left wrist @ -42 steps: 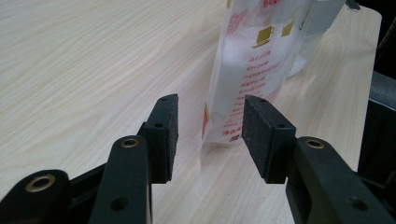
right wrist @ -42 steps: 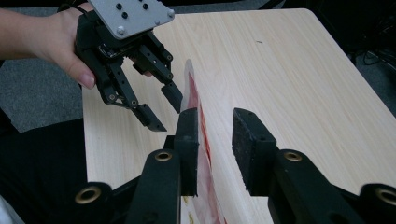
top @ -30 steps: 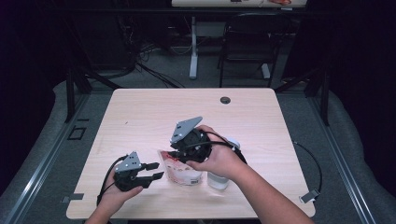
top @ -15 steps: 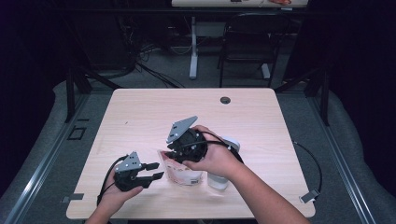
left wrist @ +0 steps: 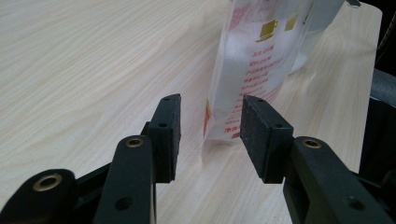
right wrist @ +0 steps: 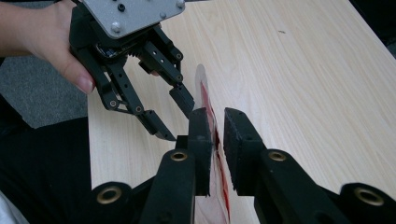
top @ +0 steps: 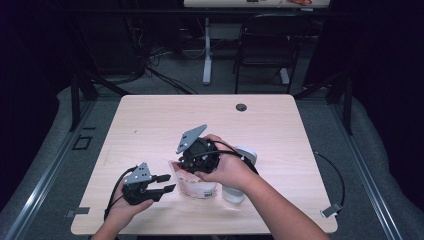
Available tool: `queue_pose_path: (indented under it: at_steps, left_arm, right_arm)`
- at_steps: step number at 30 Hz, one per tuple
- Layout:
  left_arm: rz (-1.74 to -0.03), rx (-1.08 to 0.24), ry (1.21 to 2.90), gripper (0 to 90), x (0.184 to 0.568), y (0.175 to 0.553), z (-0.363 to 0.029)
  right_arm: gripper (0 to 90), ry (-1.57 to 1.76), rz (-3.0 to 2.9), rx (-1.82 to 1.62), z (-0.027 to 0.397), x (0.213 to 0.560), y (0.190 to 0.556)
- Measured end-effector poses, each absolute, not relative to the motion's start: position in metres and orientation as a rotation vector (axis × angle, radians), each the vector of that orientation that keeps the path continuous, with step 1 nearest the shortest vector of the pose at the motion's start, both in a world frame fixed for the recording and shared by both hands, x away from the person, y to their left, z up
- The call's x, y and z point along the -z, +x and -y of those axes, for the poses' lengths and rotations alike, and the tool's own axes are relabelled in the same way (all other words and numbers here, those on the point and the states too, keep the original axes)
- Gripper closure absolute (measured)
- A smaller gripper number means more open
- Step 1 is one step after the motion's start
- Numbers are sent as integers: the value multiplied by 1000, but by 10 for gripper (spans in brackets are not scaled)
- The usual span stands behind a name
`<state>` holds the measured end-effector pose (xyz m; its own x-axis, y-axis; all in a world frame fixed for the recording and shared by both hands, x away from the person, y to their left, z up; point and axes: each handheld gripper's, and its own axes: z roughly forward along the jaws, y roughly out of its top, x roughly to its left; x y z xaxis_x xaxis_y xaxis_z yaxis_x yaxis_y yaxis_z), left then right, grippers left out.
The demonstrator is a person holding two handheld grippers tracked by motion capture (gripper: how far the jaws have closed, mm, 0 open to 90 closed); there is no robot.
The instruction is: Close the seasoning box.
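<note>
A clear pouch [top: 199, 186] with red and gold print stands upright on the wooden table [top: 280, 130]. My right gripper [top: 192, 167] reaches down over it from the right. In the right gripper view its jaws [right wrist: 218, 126] straddle the pouch's thin top edge [right wrist: 205, 93]. They have just been closing, and a narrow gap still shows beside the edge. My left gripper [top: 170, 182] rests low at the pouch's left, open. Its pads [left wrist: 208, 126] stand apart just short of the pouch's lower side [left wrist: 252, 70]. The right gripper view also shows it [right wrist: 180, 122] in a hand.
A pale, whitish container [top: 239, 172] stands just right of the pouch, partly behind the right hand, and shows behind the pouch [left wrist: 322, 18]. A dark cable hole [top: 241, 107] sits at the table's far edge. Desk legs and a chair [top: 265, 55] stand beyond.
The right hand and its gripper have edged slightly to the left over the pouch. The left gripper has kept still.
</note>
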<state>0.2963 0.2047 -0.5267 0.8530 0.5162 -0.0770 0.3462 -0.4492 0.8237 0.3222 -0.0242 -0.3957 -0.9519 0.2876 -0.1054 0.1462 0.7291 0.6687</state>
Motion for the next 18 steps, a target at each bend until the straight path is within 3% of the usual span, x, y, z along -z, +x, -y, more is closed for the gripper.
queue_pose_path:
  at_steps: [18]
  left_arm:
    - [-627, -230, 2087, 579, 528, 297, -205]
  right_arm:
    - [893, 288, -2760, -978, 18, 395, 324]
